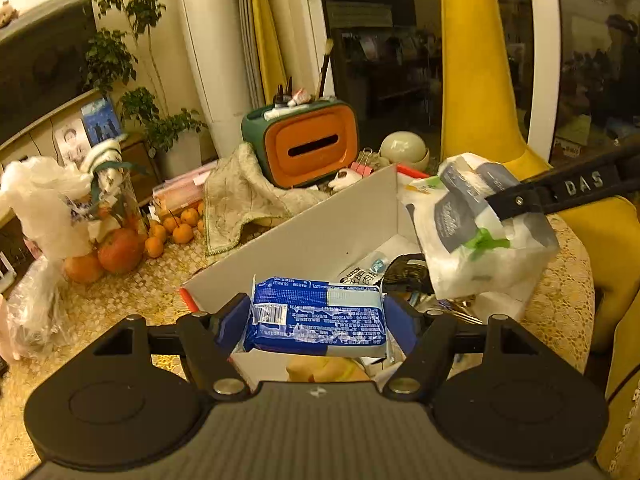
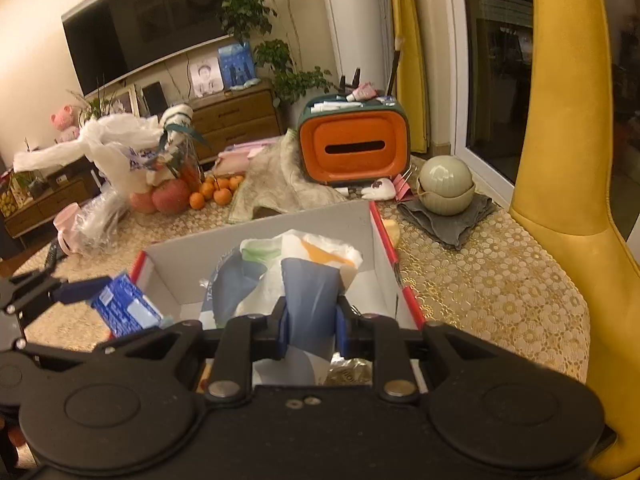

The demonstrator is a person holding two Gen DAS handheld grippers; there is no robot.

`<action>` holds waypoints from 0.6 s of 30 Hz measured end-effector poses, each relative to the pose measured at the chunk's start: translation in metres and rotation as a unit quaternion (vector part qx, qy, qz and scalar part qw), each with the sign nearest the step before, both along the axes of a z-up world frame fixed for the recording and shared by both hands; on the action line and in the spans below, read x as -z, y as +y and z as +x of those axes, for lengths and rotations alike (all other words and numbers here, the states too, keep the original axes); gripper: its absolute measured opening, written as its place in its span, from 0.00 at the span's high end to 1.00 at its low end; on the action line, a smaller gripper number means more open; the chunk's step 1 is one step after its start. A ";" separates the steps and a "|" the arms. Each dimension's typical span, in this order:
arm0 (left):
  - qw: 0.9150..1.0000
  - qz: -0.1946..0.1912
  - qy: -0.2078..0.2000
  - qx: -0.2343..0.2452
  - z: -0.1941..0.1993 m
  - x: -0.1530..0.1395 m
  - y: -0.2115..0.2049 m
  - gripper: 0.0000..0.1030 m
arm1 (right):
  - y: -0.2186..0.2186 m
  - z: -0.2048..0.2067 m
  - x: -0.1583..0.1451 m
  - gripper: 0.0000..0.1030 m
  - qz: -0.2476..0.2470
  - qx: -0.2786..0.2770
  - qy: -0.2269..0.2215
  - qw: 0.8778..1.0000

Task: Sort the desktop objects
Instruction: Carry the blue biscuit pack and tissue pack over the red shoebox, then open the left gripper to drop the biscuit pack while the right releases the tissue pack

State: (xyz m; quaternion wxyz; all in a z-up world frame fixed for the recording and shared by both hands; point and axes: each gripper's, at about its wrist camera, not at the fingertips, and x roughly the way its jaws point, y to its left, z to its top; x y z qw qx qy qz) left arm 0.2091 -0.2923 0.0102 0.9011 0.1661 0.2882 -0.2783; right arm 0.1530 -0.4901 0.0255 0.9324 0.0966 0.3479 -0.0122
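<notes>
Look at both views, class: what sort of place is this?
Most likely a home living room: a wall-mounted television over a wooden sideboard, potted plants, and a lace-covered table cluttered with fruit.

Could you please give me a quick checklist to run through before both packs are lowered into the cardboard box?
1. Left gripper jaws clamp the blue plastic tissue pack by both ends: ok.
2. Right gripper jaws pinch the white-and-grey crinkled plastic bag: ok.
3. Both packs hang over the white cardboard box with red edges: ok.
4. Box floor free for two more items: cannot tell; several things already lie inside.
5. The two grippers are apart: ok.
</notes>
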 end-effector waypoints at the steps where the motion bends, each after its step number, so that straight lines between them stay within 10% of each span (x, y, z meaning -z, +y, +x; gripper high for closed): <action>1: 1.000 -0.001 0.005 -0.002 0.004 0.001 -0.001 0.30 | -0.002 0.003 0.003 0.79 -0.001 0.003 0.003 1.000; 18: 0.998 0.021 0.058 0.005 0.029 0.035 -0.028 0.29 | -0.014 0.015 0.040 0.79 -0.008 -0.015 0.045 0.999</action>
